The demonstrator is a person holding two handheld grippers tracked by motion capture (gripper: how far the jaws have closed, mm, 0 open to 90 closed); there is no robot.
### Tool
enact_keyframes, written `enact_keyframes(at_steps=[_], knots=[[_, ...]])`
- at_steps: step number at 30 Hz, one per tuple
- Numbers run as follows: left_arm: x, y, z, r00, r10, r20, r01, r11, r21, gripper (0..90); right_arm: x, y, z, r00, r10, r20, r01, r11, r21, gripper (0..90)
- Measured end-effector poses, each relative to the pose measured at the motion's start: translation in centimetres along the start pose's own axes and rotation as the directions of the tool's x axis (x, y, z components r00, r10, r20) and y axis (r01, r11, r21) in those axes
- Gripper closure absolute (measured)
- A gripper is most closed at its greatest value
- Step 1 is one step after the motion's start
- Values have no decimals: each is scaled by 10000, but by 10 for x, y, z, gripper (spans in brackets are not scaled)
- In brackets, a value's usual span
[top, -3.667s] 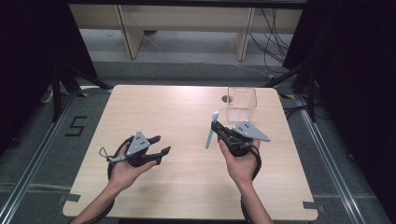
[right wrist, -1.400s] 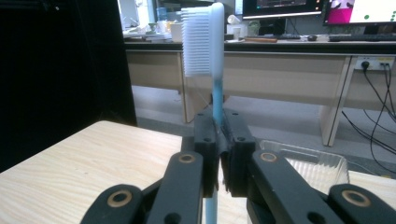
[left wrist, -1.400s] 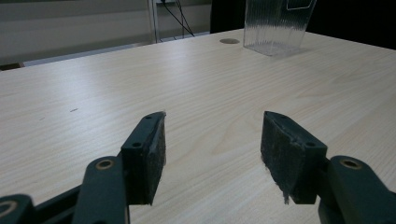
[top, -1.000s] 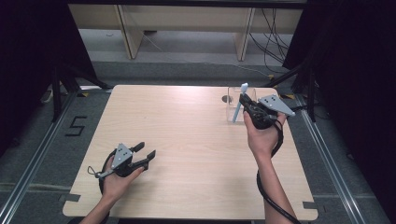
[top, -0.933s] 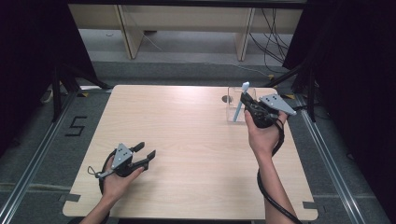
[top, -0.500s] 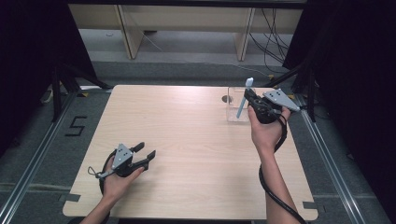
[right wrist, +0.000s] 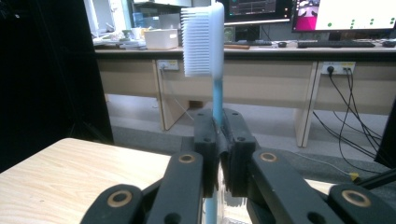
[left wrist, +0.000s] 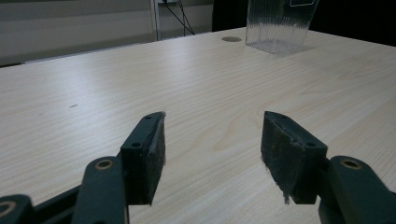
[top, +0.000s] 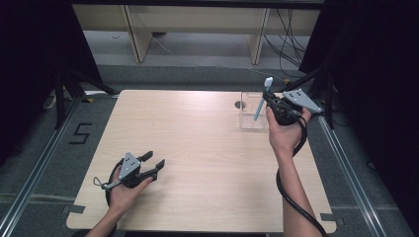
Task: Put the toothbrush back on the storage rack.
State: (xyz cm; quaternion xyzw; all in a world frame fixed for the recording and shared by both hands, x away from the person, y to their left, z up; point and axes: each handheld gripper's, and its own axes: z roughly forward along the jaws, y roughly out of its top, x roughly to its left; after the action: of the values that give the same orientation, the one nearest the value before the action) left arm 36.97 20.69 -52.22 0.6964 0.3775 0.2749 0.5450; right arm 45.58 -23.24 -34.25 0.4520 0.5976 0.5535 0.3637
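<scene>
The jaws of the right gripper (right wrist: 218, 154) are clamped on the toothbrush (right wrist: 212, 56) handle, bristles up, at upper right above the clear container (top: 253, 111), presumably for upright insertion. The left gripper (top: 148, 165), jaws wide and empty, is rested on the desk (top: 197, 148) at lower left.

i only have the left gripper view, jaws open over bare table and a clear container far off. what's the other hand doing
Observer: The right gripper is shut on a blue toothbrush, beside the clear container.
Operator: which way is the brush pointing
Observer: Bristle head up, handle running down between the pads.
Operator: is it in the container yet
Observer: From the high view its lower end shows through the container's wall; whether it touches the bottom, I cannot tell.
</scene>
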Motion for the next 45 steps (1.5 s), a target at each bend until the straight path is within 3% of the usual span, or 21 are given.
enact_keyframes(at_steps=[31,45], knots=[[0,0,1,10000,-7,18,7,9999,-102,396,-24,18,23,9973,-3,733,11,9999,-106,860],[0,0,0,10000,-34,-20,34,10000,5,395,-35,14,37,9942,-11,1077,11,10000,-1,860]])
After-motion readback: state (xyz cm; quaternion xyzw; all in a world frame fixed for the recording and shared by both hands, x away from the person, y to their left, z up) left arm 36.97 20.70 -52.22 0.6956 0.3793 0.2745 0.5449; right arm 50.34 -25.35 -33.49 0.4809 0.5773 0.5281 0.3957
